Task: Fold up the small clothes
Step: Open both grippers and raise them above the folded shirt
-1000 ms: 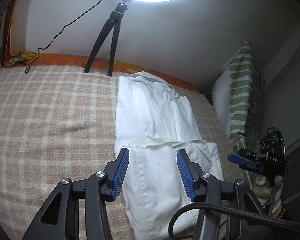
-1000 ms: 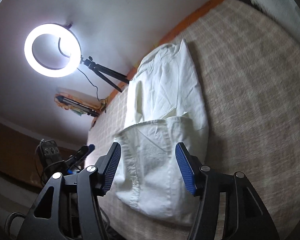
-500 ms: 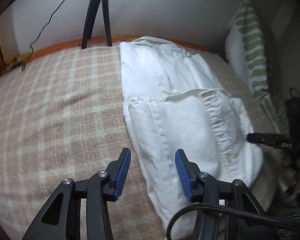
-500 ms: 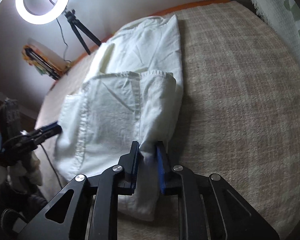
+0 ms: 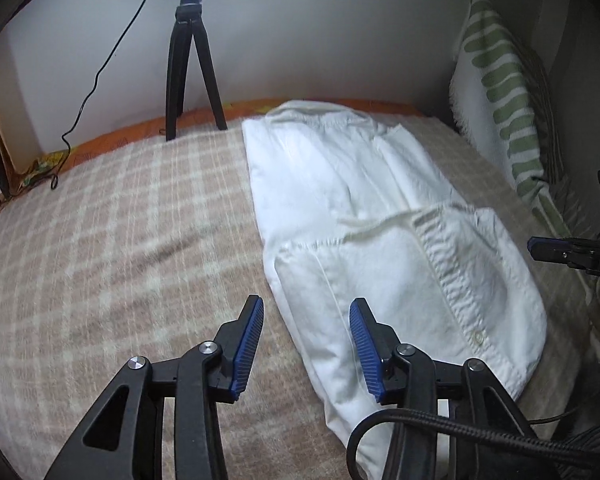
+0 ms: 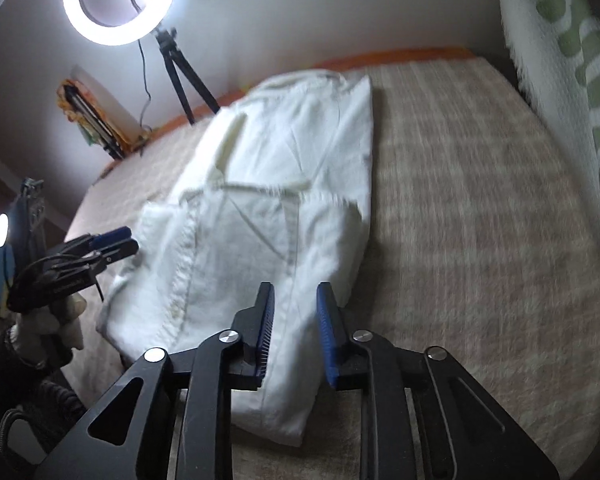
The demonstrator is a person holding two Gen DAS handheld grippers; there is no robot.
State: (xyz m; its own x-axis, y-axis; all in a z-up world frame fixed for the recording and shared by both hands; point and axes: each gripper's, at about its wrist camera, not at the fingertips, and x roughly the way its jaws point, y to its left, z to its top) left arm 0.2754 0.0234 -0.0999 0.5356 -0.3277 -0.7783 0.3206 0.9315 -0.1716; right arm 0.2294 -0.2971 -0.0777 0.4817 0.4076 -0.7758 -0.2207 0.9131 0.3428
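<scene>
A white garment (image 5: 364,216) (image 6: 276,184) lies folded lengthwise on the plaid blanket, its near end doubled back with a buttoned placket on top. My left gripper (image 5: 306,320) hovers open over the garment's near left edge, and the cloth lies between its fingers without touching the pads. From the right wrist view it (image 6: 116,242) shows at the garment's left side. My right gripper (image 6: 294,312) is low over the near right fold. Its jaws are opening, with the white cloth between the pads but not pinched.
A beige plaid blanket (image 5: 112,248) covers the bed. A ring light (image 6: 118,0) on a black tripod (image 5: 190,64) stands by the far wall, its cable trailing left. A green-striped pillow (image 5: 504,96) leans at the right. A person's hand (image 6: 56,320) holds the left gripper.
My right gripper dropped onto the garment's near right fold, shut on it, and its jaws have since parted. My left gripper sank closer to the near left edge. The garment lies as before.
</scene>
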